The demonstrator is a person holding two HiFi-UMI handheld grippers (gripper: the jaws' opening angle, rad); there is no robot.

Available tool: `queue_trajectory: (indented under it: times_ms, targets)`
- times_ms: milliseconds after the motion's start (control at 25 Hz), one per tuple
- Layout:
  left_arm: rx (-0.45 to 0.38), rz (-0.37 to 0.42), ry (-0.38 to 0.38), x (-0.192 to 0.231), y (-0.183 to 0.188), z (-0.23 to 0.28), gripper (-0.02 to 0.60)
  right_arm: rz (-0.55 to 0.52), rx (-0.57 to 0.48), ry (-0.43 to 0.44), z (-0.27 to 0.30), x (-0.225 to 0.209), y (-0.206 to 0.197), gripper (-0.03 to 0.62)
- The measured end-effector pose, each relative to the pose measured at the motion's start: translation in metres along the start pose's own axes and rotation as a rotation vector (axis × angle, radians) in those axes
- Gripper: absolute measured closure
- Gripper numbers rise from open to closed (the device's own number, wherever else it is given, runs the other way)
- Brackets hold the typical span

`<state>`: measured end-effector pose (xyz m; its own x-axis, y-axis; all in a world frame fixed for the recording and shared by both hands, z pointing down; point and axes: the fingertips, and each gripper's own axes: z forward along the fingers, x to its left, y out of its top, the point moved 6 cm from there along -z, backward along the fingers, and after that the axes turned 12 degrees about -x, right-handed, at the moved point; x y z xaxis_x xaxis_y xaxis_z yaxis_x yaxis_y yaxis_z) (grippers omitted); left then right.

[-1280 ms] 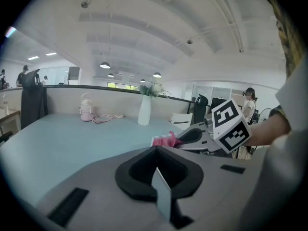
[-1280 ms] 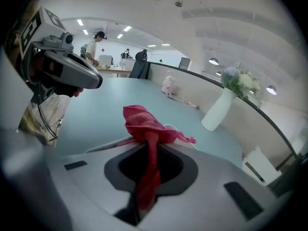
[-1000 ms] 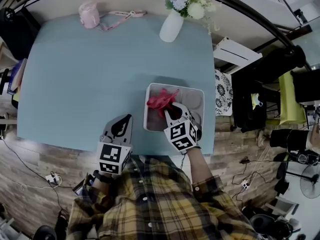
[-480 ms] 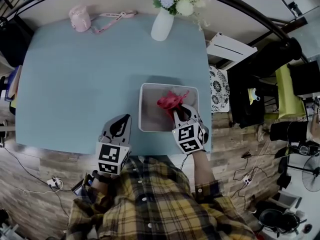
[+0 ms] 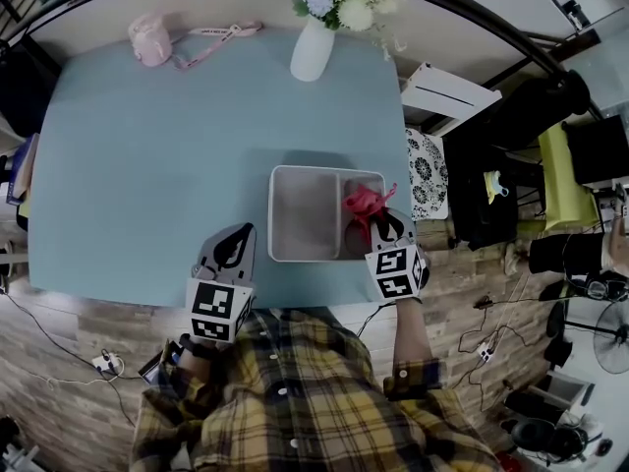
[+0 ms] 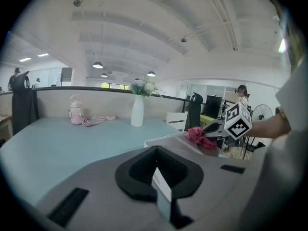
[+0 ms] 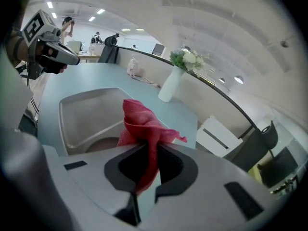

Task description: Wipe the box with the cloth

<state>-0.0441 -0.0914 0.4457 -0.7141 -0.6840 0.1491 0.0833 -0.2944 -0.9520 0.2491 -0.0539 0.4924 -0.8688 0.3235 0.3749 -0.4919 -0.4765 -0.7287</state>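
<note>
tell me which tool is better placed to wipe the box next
Right. The right tool is shut on the red cloth at the right compartment of the box. The left tool is shut on nothing and sits outside the box.

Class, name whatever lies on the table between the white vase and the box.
Nothing: the head view shows only bare blue table between the vase and the box, where the right tool holds the red cloth.

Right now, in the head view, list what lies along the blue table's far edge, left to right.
small pink bottle → pink strap trailing from it → white vase of flowers
</note>
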Motion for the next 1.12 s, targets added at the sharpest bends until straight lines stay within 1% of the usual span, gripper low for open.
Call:
queue_trajectory:
  times_ms: [320,560,680,840,1000,1120]
  targets:
    - [-0.003,0.003,-0.012,0.0,0.002,0.006,0.588,0.033,0.018,-0.055,-0.008,-0.014,-0.012,0.549]
    - [-0.011,-0.001,-0.003,0.004,0.004,0.005,0.588,0.037,0.041,-0.085,-0.014,-0.02,-0.017,0.548]
    - [-0.016,-0.003,0.002,0.006,0.005,0.004,0.588,0.053,0.031,-0.092,-0.016,-0.022,-0.015,0.549]
    - [-0.023,-0.005,0.011,0.009,0.006,0.005,0.588,0.08,-0.008,-0.069,-0.02,-0.016,0.001,0.549]
    - [-0.032,-0.006,0.023,0.011,0.008,0.002,0.588,0.086,-0.095,-0.02,-0.02,-0.003,0.029,0.549]
    - [-0.037,-0.008,0.044,0.017,0.009,-0.001,0.588,0.096,-0.162,0.033,-0.018,0.01,0.054,0.548]
